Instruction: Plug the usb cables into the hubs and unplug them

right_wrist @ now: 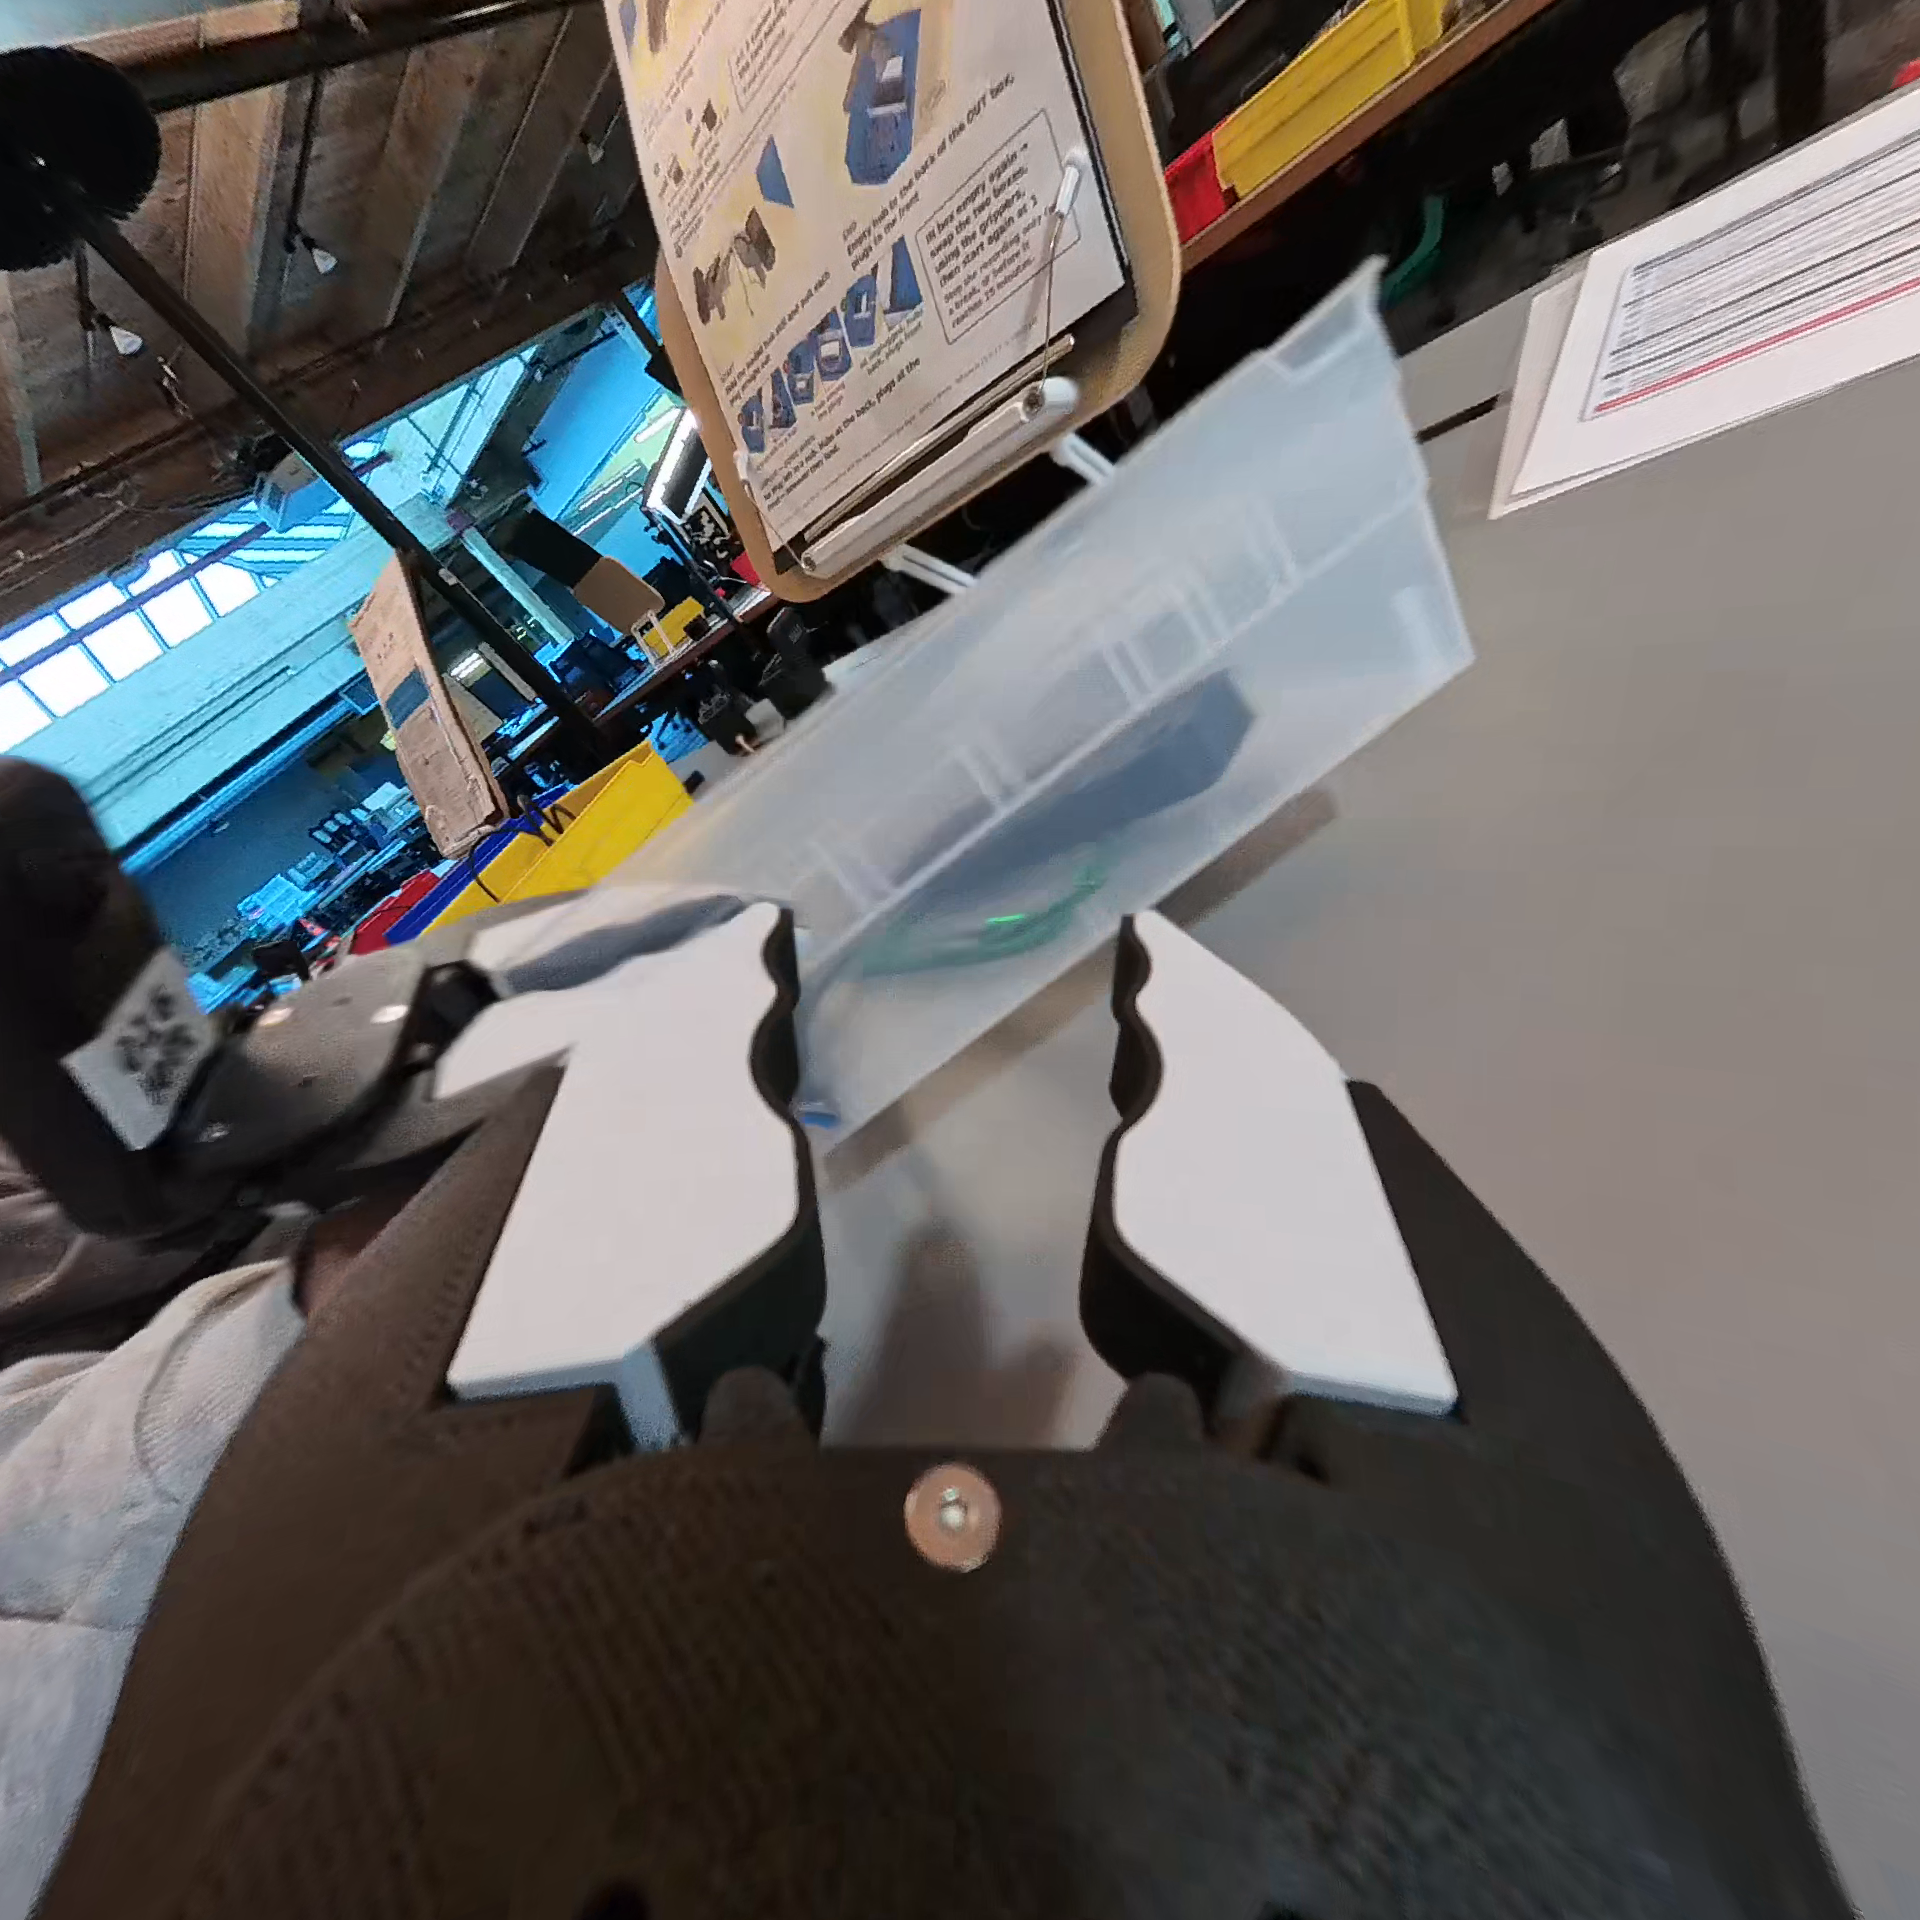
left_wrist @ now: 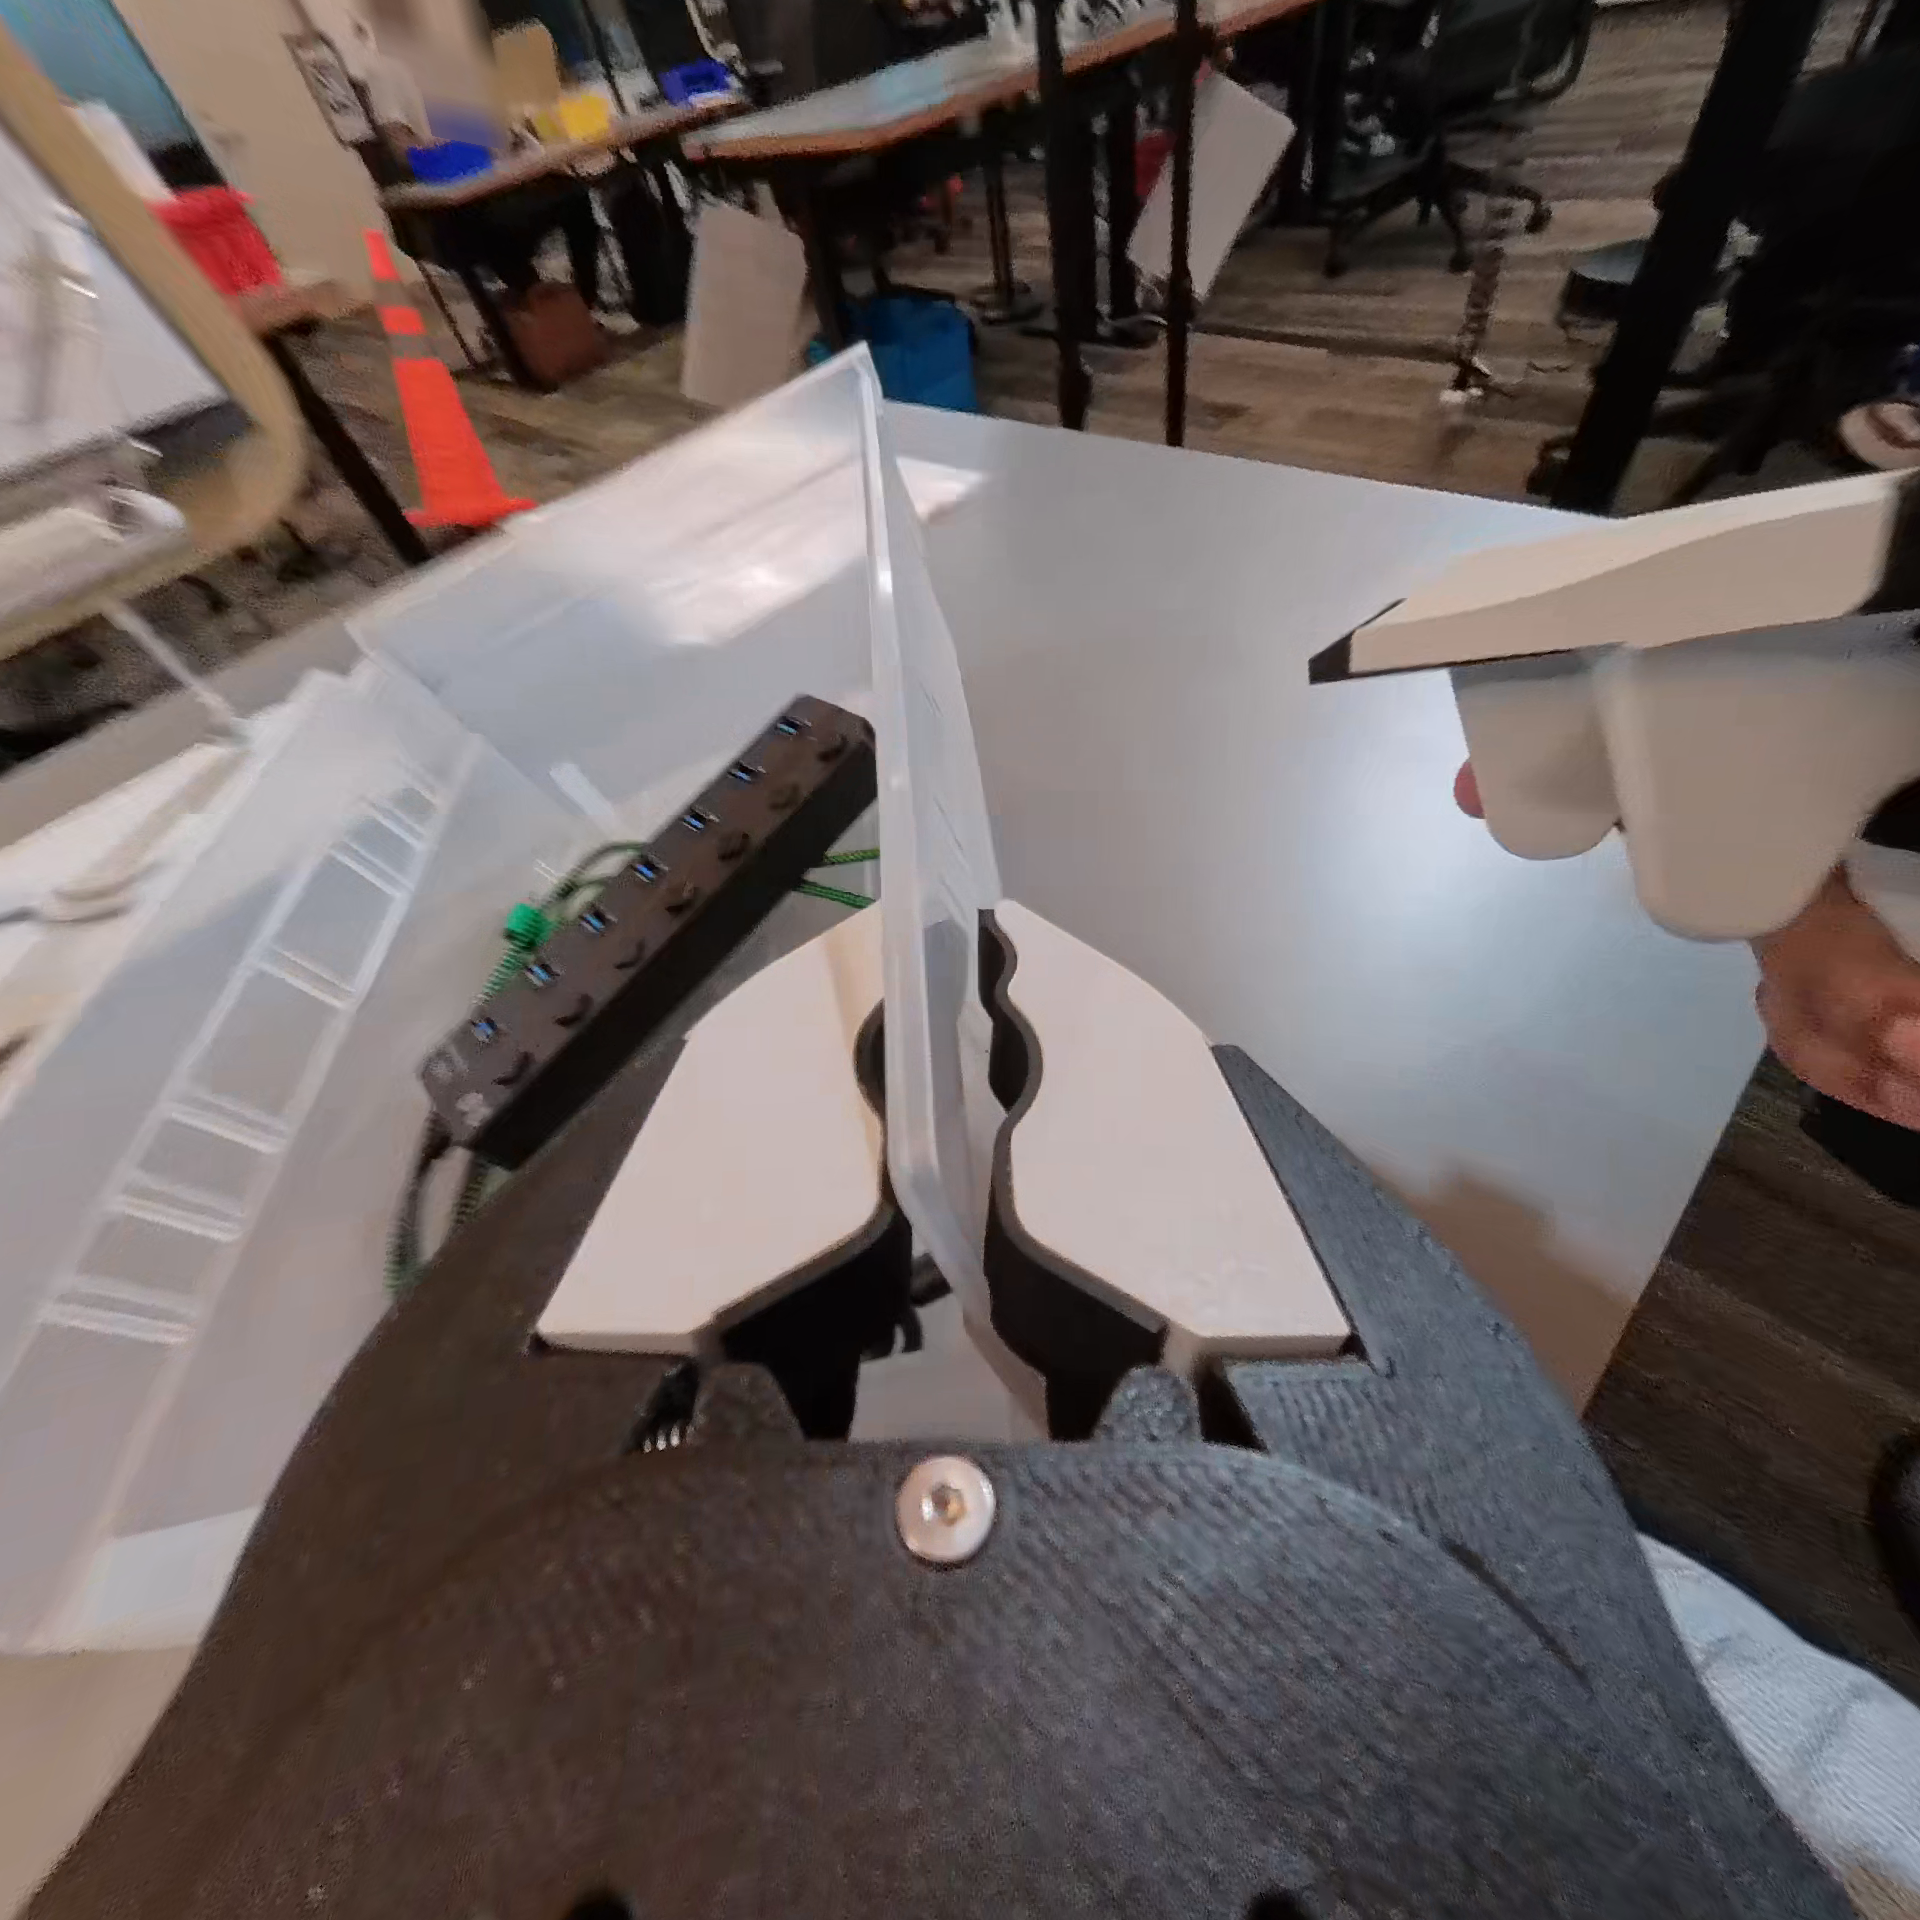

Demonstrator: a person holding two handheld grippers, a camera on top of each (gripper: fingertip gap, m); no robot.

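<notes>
**Two grippers, one on the bin wall**

Your left gripper (left_wrist: 940, 1049) is pinched onto the wall of the clear bin (left_wrist: 925, 790). The black hub (left_wrist: 655, 925) lies inside, green cable (left_wrist: 582, 883) beside it, seemingly unplugged. Your right gripper (right_wrist: 956, 1049) hangs wide apart, empty, over the grey table (right_wrist: 1558, 935).

Bright indoor light, glare on the white table (left_wrist: 1299, 831) — motion-blurred, fisheye-warped edges.
</notes>
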